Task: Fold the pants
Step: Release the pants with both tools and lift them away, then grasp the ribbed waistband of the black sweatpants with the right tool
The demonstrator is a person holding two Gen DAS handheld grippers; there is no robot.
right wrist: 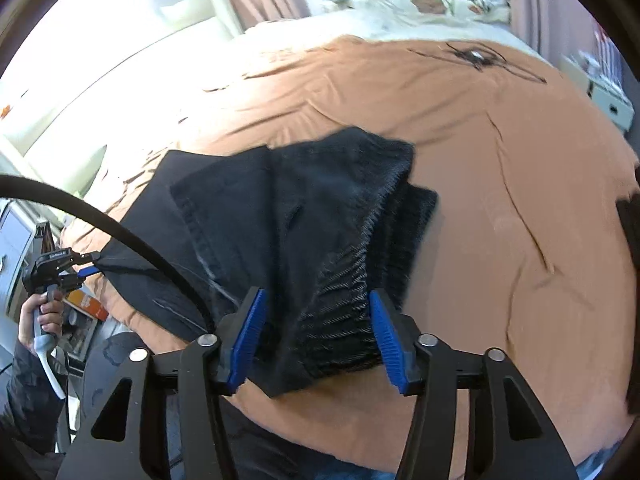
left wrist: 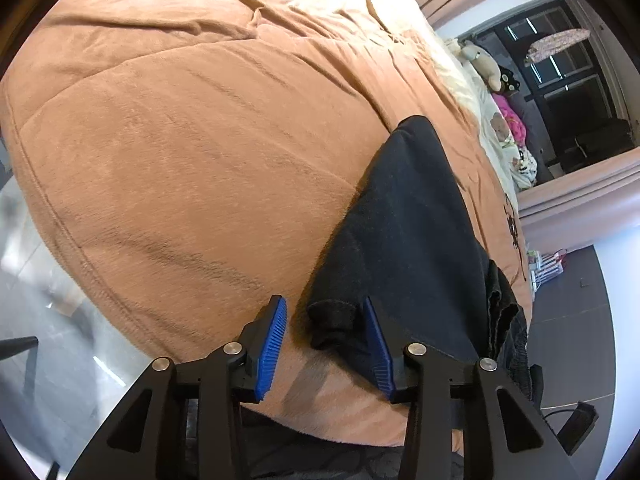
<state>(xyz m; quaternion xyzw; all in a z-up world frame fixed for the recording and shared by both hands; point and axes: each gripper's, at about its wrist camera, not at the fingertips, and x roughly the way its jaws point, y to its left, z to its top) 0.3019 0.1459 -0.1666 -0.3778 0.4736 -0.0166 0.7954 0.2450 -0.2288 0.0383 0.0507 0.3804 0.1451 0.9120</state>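
Blue ribbed pads line both claws, and both stand apart with nothing clamped. The left gripper [left wrist: 324, 344] hovers at the near edge of the bed [left wrist: 160, 160], its jaws spread on either side of a bunched black corner, which lies loose between them and looks unpinched. The right gripper [right wrist: 316, 340] does the same further along that edge, jaws wide around the gathered elastic waistband [right wrist: 344, 304], which sits between the pads without being squeezed.

From the claws outward, the pants [right wrist: 280, 216] lie dark and already doubled over on the tan blanket [right wrist: 500, 200], close to the near edge, one layer stacked on another with the ribbed waist end towards the right claw. A black cable [right wrist: 120, 224] arcs across the right wrist view. Stuffed toys [left wrist: 488, 64] and pink cloth sit far off at the head of the bed.

To my eye this is a re-grip between folds: the garment is partway folded, not yet a tidy packet. The next move calls for both claws to close on all layers at their corners, then carry them evenly so the stack does not slip apart.
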